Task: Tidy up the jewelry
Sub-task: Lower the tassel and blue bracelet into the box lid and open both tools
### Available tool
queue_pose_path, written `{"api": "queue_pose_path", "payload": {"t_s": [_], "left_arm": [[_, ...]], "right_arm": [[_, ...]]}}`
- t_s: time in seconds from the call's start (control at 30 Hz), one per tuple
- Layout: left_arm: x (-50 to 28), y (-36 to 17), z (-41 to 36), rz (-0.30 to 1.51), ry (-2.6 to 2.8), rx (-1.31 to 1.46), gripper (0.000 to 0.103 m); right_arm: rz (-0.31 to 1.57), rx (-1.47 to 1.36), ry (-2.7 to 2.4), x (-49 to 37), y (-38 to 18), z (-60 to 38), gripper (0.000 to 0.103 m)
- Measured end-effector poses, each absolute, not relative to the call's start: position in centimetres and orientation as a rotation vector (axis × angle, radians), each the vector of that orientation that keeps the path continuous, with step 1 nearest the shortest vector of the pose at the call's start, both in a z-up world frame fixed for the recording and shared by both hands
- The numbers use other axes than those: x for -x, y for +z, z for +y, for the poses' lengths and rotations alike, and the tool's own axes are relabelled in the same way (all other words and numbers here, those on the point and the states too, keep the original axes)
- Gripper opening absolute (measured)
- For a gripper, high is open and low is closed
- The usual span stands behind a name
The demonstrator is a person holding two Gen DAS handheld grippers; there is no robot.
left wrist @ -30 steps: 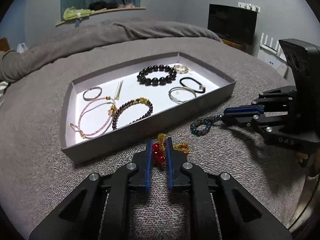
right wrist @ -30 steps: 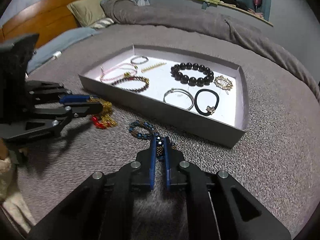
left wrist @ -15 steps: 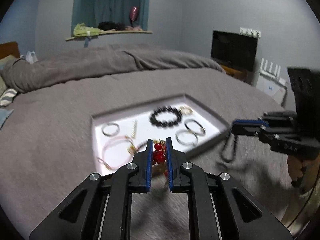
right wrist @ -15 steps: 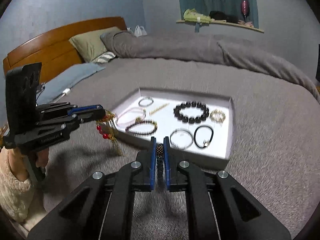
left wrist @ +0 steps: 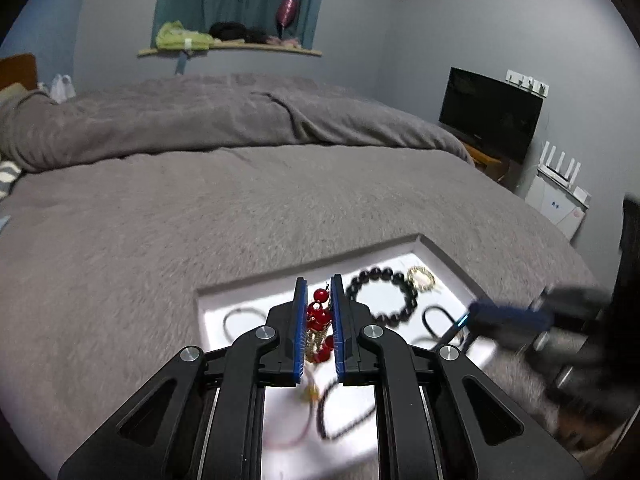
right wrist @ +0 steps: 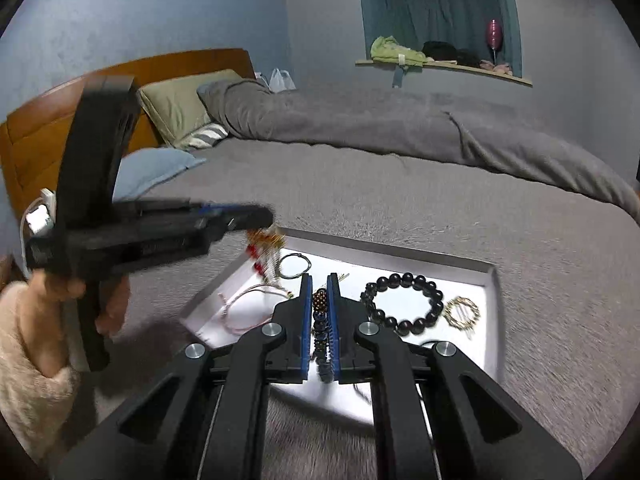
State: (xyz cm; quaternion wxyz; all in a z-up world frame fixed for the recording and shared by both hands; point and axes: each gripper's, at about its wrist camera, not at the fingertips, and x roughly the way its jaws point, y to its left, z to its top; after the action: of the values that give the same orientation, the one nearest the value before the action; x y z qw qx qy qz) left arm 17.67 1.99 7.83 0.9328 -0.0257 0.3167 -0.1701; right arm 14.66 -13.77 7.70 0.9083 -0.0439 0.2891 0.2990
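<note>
Grey bedding (left wrist: 248,216) spreads out under both of your grippers, with a wooden headboard (right wrist: 36,136) behind and a dark screen (left wrist: 490,114) against the wall. On the blanket lies the shallow white tray (right wrist: 493,304), holding a ring of black beads (right wrist: 402,304), a small gold piece (right wrist: 463,312) just beside it, a thin pink cord loop (right wrist: 240,308) and a small dark ring (right wrist: 295,265) near the tray's far corner.

Your left gripper (left wrist: 319,326) is up over the tray, its blue pads clenched on the red bead strand (left wrist: 319,318), which hangs down between them with gold bits below. Your right gripper (right wrist: 320,312) is also over the tray, fingers pinched onto the dark beaded bracelet (right wrist: 320,324), held edge-on in the gap. In the right wrist view your left gripper is motion-blurred, and the red strand dangles over the tray's left edge.
</note>
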Motion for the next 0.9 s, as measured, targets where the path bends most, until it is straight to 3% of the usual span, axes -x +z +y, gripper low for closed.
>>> {"api": "queue_pose_path", "payload": {"t_s": [0.27,0.6,0.7,0.77,0.8,0.9], "left_arm": [[-23.7,4.2,0.5,0.783,-0.357,0.036,0.012],[-25.8,0.7,1.7,0.889,-0.289,0.057,0.013],[-25.5,1.2,2.1,0.865,-0.271,0.053,0.029],[-25.0,1.7,2.3,0.843,-0.256,0.049,0.030],[-25.0,1.9,2.4,0.834,-0.249,0.055,0.031],[-23.8,2.9,3.0,0.806,-0.238,0.081,0.038]], "right_arm": [[0.701,0.087,0.574,-18.5,4.1,-13.2,0.007],[0.800,0.070,0.545,-19.8,1.9,-13.3,0.007],[0.797,0.060,0.541,-20.0,1.9,-13.5,0.008],[0.793,0.050,0.536,-20.3,2.1,-13.7,0.009],[0.791,0.044,0.533,-20.3,2.2,-14.0,0.010],[0.773,0.026,0.516,-19.7,2.8,-14.7,0.031]]}}
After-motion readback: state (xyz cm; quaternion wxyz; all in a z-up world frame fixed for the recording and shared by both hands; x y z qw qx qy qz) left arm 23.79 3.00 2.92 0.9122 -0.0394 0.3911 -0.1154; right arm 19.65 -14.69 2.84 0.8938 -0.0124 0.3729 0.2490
